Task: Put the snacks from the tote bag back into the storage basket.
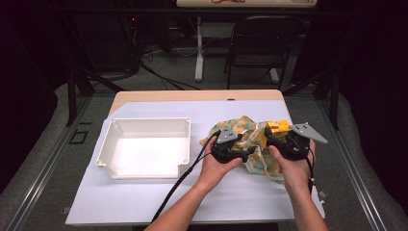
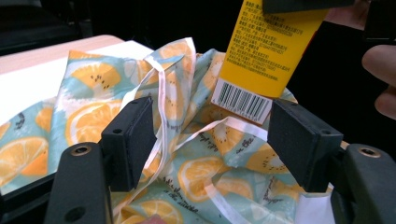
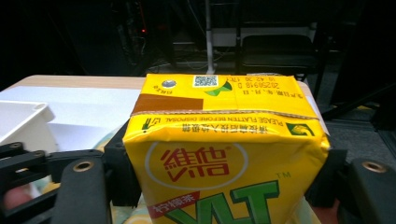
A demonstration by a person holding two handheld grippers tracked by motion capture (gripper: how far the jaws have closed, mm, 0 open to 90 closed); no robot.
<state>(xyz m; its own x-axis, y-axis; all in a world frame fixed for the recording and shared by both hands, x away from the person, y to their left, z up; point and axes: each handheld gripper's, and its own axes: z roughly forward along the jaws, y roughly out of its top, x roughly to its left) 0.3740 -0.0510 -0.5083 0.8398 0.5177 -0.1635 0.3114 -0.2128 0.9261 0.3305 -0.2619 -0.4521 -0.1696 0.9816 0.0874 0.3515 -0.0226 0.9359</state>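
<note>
Pinching a yellow carton (image 3: 224, 154) apparently upright, right tongs (image 3: 224, 186) grip; left tongs (image 2: 215, 140) spread over fabric (image 2: 70, 112).

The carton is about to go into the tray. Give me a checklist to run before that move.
1. Right gripper shut on the yellow drink carton: ok, jaws press both its sides.
2. Carton clear of the lemon-print bag: ok, it hangs above the cloth in the left gripper view.
3. Left gripper free of the bag: ok, jaws open, though a white drawstring lies between them.
4. White tray ready: ok, nothing in it.
5. Carton sealed: cannot tell.
</note>
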